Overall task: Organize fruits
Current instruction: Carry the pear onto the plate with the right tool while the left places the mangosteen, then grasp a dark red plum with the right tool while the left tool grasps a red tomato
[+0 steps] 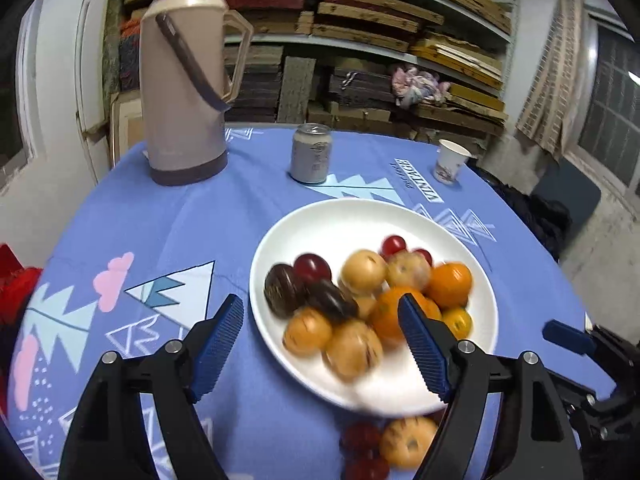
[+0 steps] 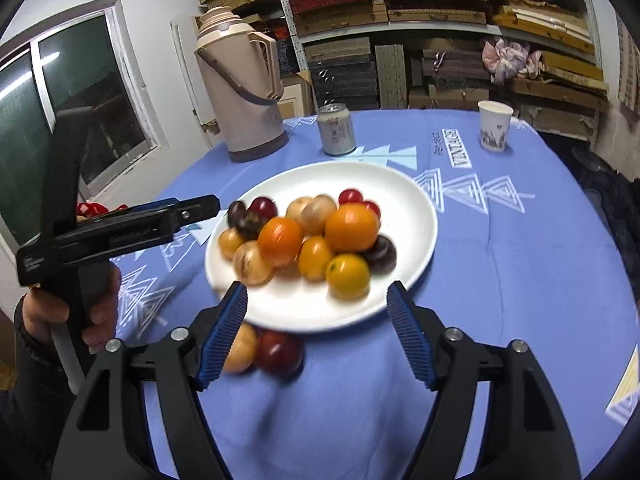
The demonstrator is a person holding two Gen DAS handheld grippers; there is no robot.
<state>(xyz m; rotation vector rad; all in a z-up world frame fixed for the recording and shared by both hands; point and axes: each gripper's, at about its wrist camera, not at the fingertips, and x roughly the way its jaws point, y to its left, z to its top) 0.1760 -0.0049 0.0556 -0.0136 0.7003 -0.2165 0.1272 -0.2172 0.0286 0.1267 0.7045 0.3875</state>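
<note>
A white plate [image 1: 320,220] [image 2: 408,208] on the blue tablecloth holds several fruits: oranges [image 1: 448,284] [image 2: 351,227], tan fruits, dark plums [image 1: 280,288] and red ones. A tan fruit [image 1: 406,442] [image 2: 242,348] and a red fruit [image 1: 362,438] [image 2: 279,351] lie on the cloth just in front of the plate. My left gripper [image 1: 322,346] is open and empty, hovering over the plate's near left part. My right gripper [image 2: 316,334] is open and empty above the plate's near rim. The left gripper also shows in the right wrist view [image 2: 188,210], held by a hand at the left.
A tall beige thermos [image 1: 182,92] [image 2: 244,92], a drink can [image 1: 311,154] [image 2: 337,130] and a paper cup [image 1: 450,162] [image 2: 495,126] stand beyond the plate. Shelves of stacked boxes [image 1: 360,40] rise behind the table. A red object [image 1: 16,284] lies at the left edge.
</note>
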